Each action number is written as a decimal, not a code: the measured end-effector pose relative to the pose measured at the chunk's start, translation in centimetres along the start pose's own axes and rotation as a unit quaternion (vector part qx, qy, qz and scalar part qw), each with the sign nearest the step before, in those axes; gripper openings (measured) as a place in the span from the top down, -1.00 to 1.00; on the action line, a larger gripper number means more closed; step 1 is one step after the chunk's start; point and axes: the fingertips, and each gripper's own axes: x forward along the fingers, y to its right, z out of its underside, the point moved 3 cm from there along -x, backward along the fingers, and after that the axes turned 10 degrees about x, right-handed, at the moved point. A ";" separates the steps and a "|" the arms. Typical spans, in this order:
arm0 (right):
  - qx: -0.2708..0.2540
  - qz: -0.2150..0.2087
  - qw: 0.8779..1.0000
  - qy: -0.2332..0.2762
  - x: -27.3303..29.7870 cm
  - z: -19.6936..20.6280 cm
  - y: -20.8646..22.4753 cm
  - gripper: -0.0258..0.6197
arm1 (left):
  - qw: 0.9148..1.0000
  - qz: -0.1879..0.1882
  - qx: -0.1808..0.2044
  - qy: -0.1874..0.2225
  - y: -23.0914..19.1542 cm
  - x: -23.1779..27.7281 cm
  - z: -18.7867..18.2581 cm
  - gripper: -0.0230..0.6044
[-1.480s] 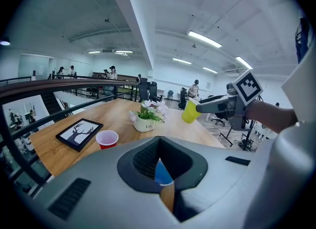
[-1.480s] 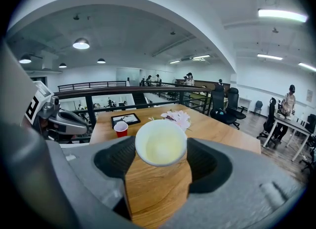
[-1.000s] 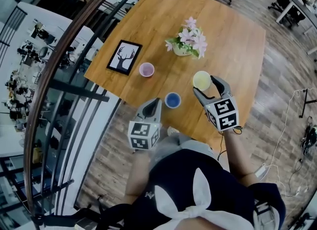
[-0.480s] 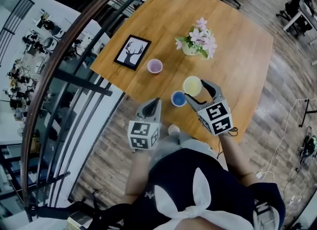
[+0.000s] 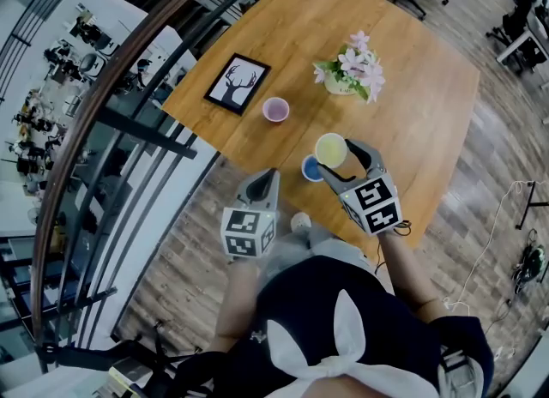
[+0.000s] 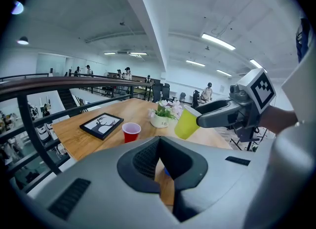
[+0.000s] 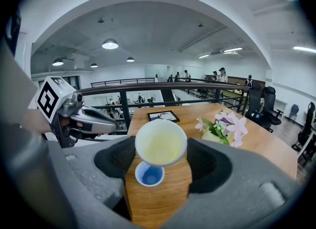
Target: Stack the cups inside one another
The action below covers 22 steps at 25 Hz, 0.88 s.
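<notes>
Scene: A person stands at a wooden table (image 5: 412, 87) with a gripper in each hand, and three cups are in play.
Landmark: The blue cup (image 5: 311, 167) stands upright and empty on the table, near the edge on the person's side.
Right gripper (image 5: 341, 158): Its jaws are spread wide and pinch the yellow cup (image 7: 161, 142) by its sides.
Yellow cup, place: It is lifted clear of the table, above the blue cup and a little beyond it. It is tilted, with its open mouth leaning back toward the person.
Yellow cup, relative to jaws: It sits squarely between the right pads, its rim near the top of the pads and its base hanging below.
Left gripper (image 5: 264, 183): Its jaws are drawn together with nothing pinched. It hovers off the table edge, near the blue cup but apart from it.
Pink cup (image 5: 275, 110): It stands upright farther in from the blue cup, well apart, beside a framed deer picture (image 5: 238, 83).
Flowers (image 5: 352, 70): A small pot stands beyond the blue cup, well clear.
Risk one: The tilted yellow base may catch the blue rim when lowered and tip the blue cup over.
Risk two: A sideways nudge could push the blue cup off the near edge, since nothing steadies it.
Risk three: Letting go before the base is seated could let the yellow cup topple out.
</notes>
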 end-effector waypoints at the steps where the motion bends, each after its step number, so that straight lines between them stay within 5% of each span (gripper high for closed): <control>1: 0.000 -0.001 1.000 -0.002 0.1 0.1 -0.1 -0.08 | 1.000 0.000 -0.001 0.000 0.0 0.0 0.0 0.88; 22: -0.005 -0.026 0.997 -0.070 3.0 4.5 -1.3 -0.08 | 1.000 -0.001 -0.008 -0.005 -0.1 -0.3 0.9 0.88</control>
